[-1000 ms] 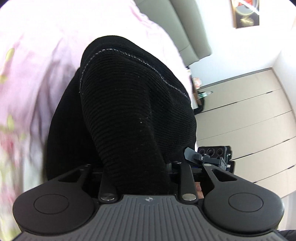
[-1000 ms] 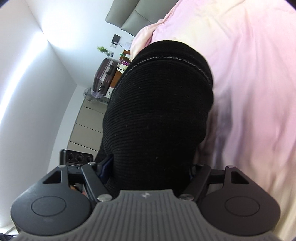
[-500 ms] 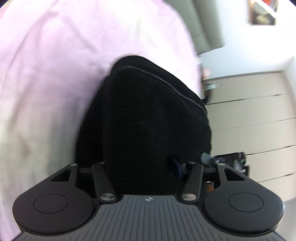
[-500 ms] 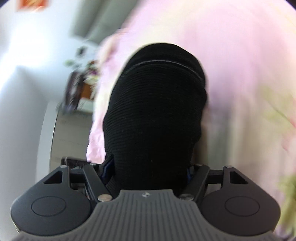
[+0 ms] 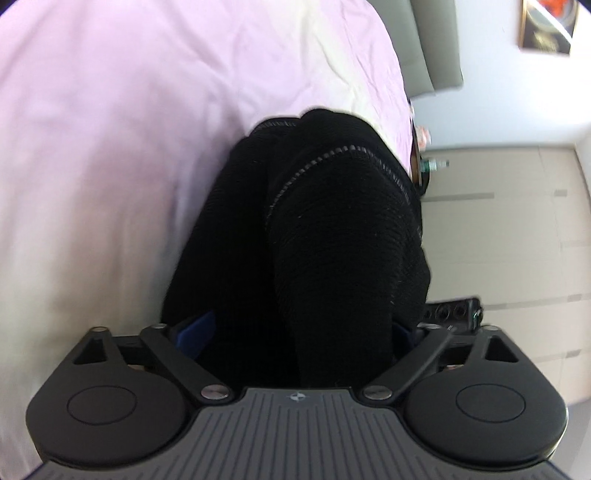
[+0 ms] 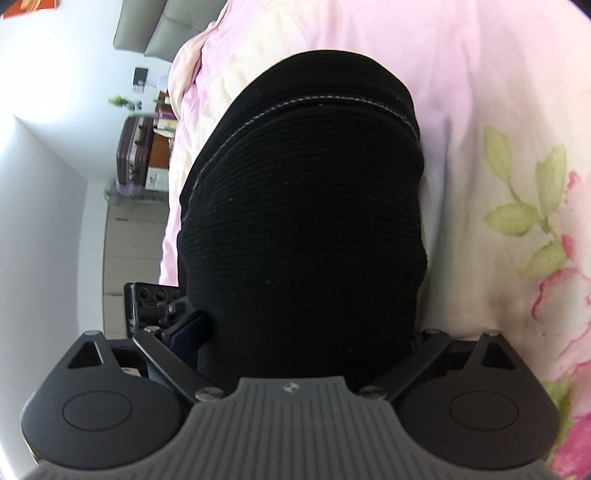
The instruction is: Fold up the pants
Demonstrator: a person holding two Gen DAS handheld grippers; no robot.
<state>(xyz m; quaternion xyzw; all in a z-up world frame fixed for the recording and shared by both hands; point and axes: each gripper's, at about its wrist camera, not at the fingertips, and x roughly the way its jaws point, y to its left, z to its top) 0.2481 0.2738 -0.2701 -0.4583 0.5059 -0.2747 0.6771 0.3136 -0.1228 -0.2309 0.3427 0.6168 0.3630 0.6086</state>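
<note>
Over pink bedsheet (image 5: 110,147), black pants (image 5: 332,240) between both grippers' fingers (image 5: 192,328).

we see a pink floral bedsheet (image 6: 498,110), a grey headboard (image 5: 436,44), a framed picture (image 5: 546,26), pale drawers (image 5: 498,221), a maroon suitcase (image 6: 133,147), and a small plant (image 6: 120,100).
</note>
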